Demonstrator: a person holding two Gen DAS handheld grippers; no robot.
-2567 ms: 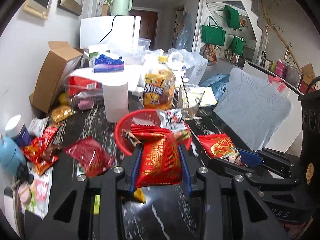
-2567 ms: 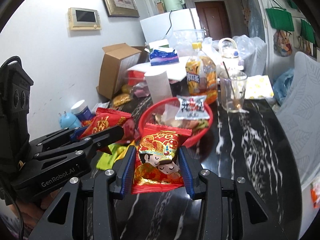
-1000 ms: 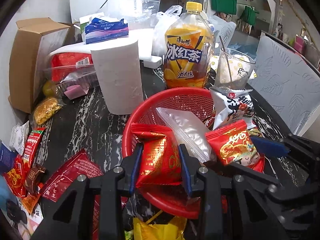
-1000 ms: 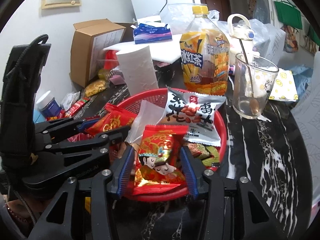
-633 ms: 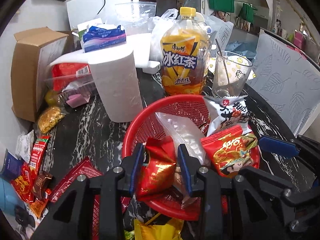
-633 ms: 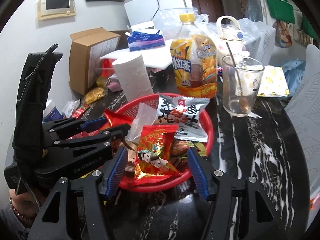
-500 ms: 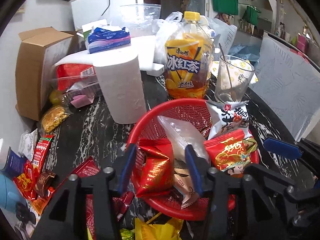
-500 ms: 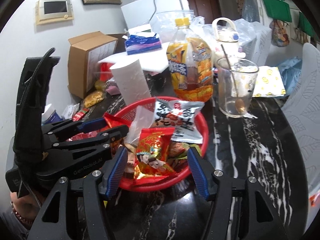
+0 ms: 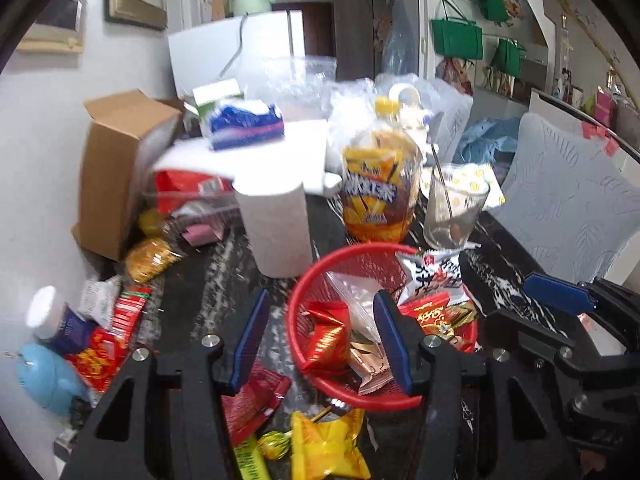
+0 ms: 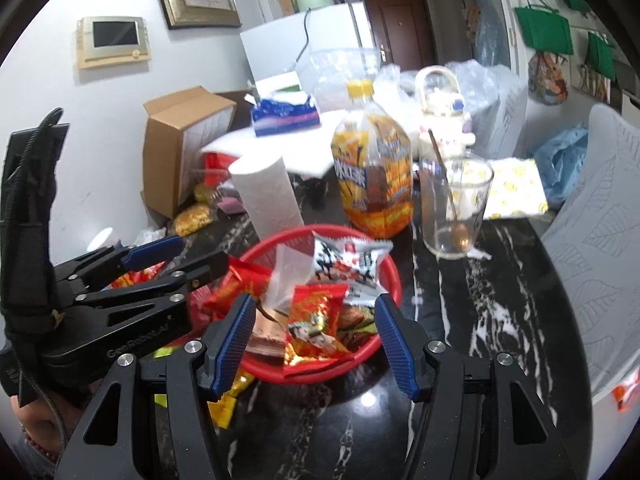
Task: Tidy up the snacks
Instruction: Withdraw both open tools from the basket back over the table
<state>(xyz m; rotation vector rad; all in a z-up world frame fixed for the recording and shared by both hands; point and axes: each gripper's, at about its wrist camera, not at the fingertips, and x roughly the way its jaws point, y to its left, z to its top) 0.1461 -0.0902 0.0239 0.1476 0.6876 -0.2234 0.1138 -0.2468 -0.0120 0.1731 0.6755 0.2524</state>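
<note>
Snacks are in: both grippers dropped their red foil packets a moment ago. Left gripper (image 9: 320, 340) and right gripper (image 10: 314, 340) now have fingers spread wide and empty, pulled back above the near rim of the round red mesh plastic basket (image 9: 320, 272). More loose wrappers like the yellow foil packet (image 9: 328, 444) sit nearer on the black marble table (image 10: 500, 280), so probably those go next.
</note>
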